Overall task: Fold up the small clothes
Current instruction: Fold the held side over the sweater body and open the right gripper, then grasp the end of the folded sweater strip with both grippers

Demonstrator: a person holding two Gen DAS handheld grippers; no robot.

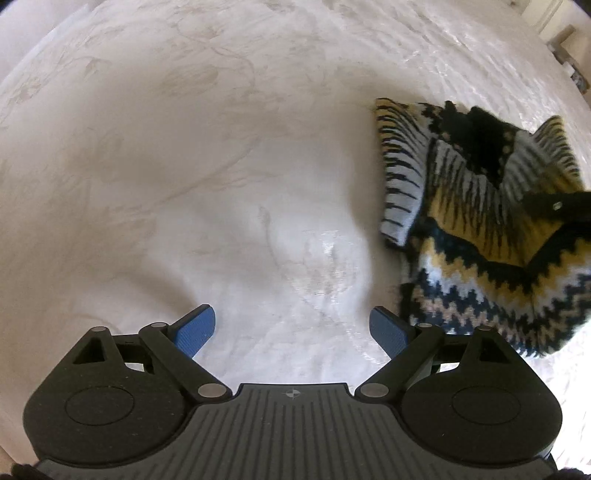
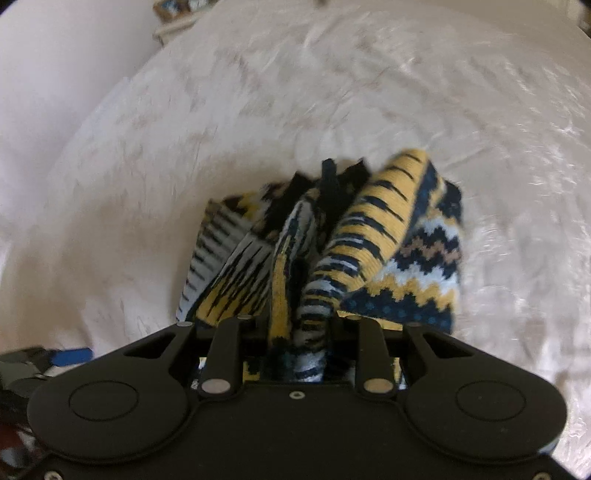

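A small knitted sweater (image 1: 480, 206) with yellow, navy, black and pale blue zigzag stripes lies bunched at the right of the left wrist view. My left gripper (image 1: 291, 325) is open and empty over the white bedspread, with its blue pads (image 1: 195, 328) just left of the sweater's hem. In the right wrist view my right gripper (image 2: 301, 332) is shut on a gathered fold of the sweater (image 2: 354, 251), which hangs bunched ahead of the fingers. The right fingertips are hidden in the knit.
A white embossed bedspread (image 1: 184, 147) covers the whole surface under both grippers. A pale wall (image 2: 55, 55) and some small furniture (image 2: 177, 14) show at the far top left of the right wrist view. The left gripper's blue pad (image 2: 70, 356) shows at the lower left there.
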